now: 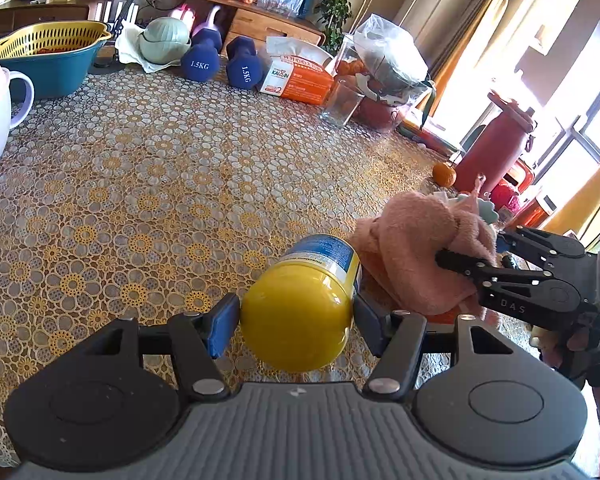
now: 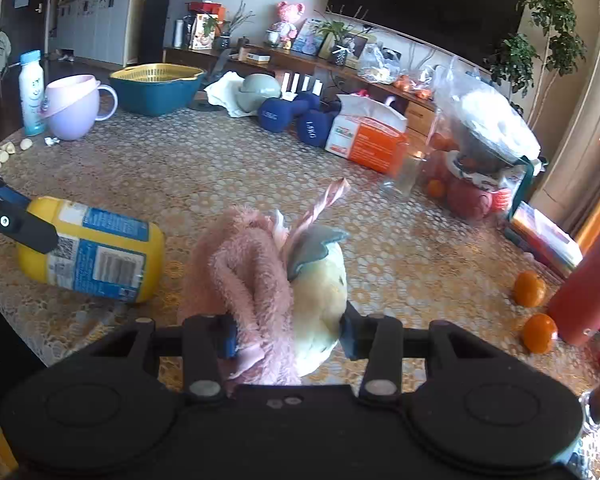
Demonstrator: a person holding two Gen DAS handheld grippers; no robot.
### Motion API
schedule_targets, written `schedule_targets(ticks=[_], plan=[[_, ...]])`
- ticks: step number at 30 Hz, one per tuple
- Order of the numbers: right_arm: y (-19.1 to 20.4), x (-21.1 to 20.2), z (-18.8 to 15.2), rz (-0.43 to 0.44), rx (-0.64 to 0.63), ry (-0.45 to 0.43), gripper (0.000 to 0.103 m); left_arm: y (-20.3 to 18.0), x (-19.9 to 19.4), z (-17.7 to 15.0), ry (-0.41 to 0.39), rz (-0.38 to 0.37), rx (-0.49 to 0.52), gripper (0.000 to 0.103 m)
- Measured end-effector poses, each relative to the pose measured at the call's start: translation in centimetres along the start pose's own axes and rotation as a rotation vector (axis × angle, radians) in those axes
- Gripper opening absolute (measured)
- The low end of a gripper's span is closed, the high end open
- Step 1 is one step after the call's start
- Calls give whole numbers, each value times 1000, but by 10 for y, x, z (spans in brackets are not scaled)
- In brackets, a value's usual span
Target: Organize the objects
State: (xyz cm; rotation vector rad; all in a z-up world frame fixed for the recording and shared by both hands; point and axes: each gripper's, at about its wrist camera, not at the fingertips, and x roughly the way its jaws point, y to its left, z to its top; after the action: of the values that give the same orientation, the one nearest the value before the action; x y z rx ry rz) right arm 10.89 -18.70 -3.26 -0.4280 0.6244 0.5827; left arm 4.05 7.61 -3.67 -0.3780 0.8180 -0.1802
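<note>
- At the far left of the table [image 2: 228, 168], a white bottle with a blue cap [image 2: 31, 92] and a pink-and-lilac mug [image 2: 74, 106] are standing upright, with a few small pale pieces [image 2: 10, 152] lying loose near them; none of this looks sorted yet.
- Behind them a teal basin with a yellow strainer insert [image 2: 156, 88] is sitting at the table's back edge, a likely place for collecting things, though that is only a guess.
- The left gripper [image 1: 296, 316] is clamping the yellow bottle with the blue label [image 1: 304, 300], its blue pads pressing on the yellow end; the bottle is lying tilted, low over the lace tablecloth, and I cannot tell whether it is touching the cloth.
- Just beside it, the right gripper [image 2: 286, 340] is squeezing a pink plush toy [image 2: 256, 280] with a cream belly and a twisted horn, jaws closed on its soft body.
- Farther right, two blue dumbbells [image 2: 296, 116], an orange-and-white box [image 2: 368, 140], a clear glass [image 2: 406, 176] and a bagged heap [image 2: 484, 128] are crowding the back.
- At the far right, loose oranges [image 2: 534, 308] are lying beside a red flask [image 2: 592, 280].
- Judging from this, organizing is at an early stage: two items are in hand, neither placed, and most clutter is waiting.
</note>
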Motion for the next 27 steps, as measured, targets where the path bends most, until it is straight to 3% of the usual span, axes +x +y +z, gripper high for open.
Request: schedule_targets(ticks=[5, 11, 16, 27], plan=[[-7, -24, 7, 109, 66, -76, 44, 2, 4, 6, 4, -8, -36, 62], [36, -31, 22, 279, 1, -117, 44, -2, 6, 1, 22, -14, -36, 62], [55, -9, 27, 281, -11, -78, 44, -7, 7, -5, 33, -7, 5, 62], [25, 22, 16, 168, 43, 26, 45, -14, 11, -25, 41, 17, 141, 62]])
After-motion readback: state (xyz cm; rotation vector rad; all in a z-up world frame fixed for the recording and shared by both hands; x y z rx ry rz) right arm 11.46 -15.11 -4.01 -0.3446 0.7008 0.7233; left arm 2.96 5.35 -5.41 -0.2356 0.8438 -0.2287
